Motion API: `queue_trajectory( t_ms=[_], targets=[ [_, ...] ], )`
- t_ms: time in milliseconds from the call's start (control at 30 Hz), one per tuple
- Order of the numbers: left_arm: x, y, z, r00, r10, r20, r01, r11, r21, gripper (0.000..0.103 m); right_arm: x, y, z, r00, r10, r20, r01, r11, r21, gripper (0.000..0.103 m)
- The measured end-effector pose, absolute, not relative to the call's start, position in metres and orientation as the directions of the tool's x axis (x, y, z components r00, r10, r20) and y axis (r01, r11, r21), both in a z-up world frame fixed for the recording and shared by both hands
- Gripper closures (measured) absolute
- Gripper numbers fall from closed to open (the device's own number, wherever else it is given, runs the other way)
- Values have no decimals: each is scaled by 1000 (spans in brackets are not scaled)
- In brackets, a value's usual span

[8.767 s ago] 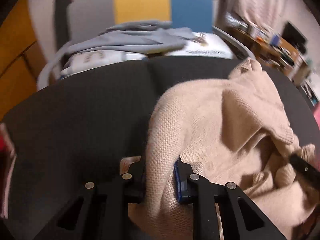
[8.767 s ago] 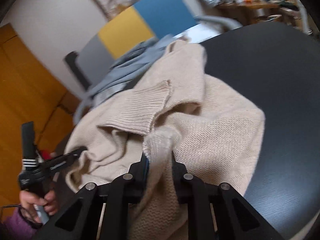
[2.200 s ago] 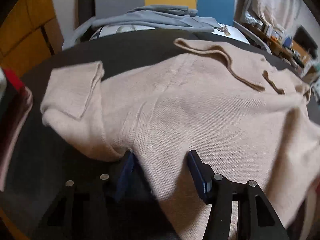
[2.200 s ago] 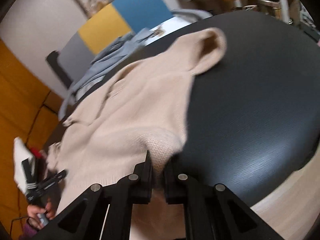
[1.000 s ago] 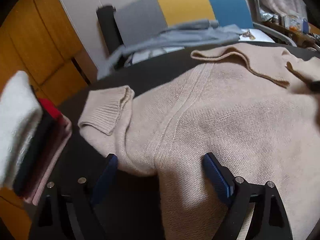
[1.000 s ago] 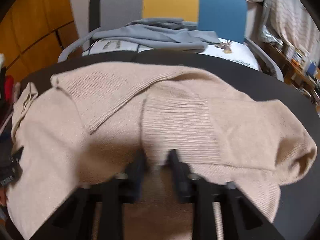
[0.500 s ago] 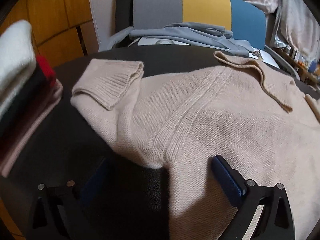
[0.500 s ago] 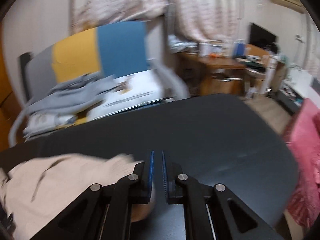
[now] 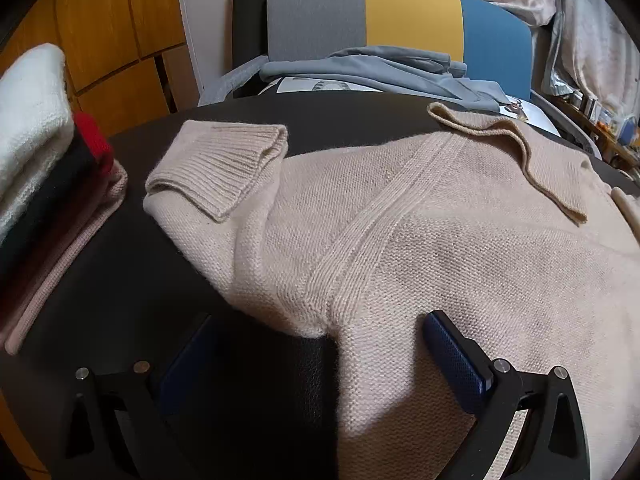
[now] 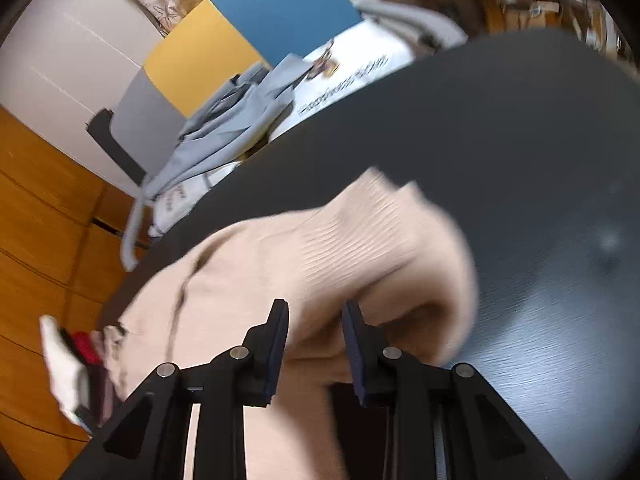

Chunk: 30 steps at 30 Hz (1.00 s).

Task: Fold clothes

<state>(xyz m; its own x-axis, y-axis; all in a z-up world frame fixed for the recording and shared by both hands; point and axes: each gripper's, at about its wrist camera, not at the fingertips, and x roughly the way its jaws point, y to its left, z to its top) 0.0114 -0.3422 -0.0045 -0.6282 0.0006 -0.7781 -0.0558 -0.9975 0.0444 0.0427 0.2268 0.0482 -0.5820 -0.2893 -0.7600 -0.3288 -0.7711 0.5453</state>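
At the bottom of the left wrist view, the left gripper (image 9: 320, 360) is hanging with its jaws spread wide, straddling the underarm corner of the beige sweater (image 9: 460, 248) and gripping nothing. Half a second ago it stood much the same; a couple of seconds back its jaws were narrower and hard against the knit, so it has let go and is leaving the cloth to lie.

At the bottom of the right wrist view, the right gripper (image 10: 316, 344) is showing the bigger change: half a second ago its jaws were pressed together over bare table with only a scrap of knit below them, and now they are parted to a middling gap with a rounded bulge of the sweater's sleeve (image 10: 384, 264) sitting between and beyond them. The picture is blurred, so whether the pads are touching the wool is not clear.

Further up the left view, the sweater is lying spread across the dark table (image 9: 120, 280), filling the centre and right of the frame, its other cuff (image 9: 224, 168) turned back at centre left. A stack of folded clothes (image 9: 44, 168) is sitting at the left edge.

Judging from this, the garment is laid out flat and the right gripper is lining up on a sleeve, likely to bring it inward.
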Motion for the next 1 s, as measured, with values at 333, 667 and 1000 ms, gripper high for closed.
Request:
queue_trajectory(
  t_ms=[333,667,1000],
  targets=[
    [8,-348,-5,-622,18,-783,-60,-998,24,0,33,239,28,-629,-210,-749,-497,-632,595,97],
    [8,-347,-6,-621,20,-784,-58,-998,20,0,55,326,84,-658,101,-746,-598,-671,438,98],
    [9,-346,-6,-623,17,-782,-56,-998,23,0,85,426,84,-428,426,-797,-797,-593,112,97]
  ],
)
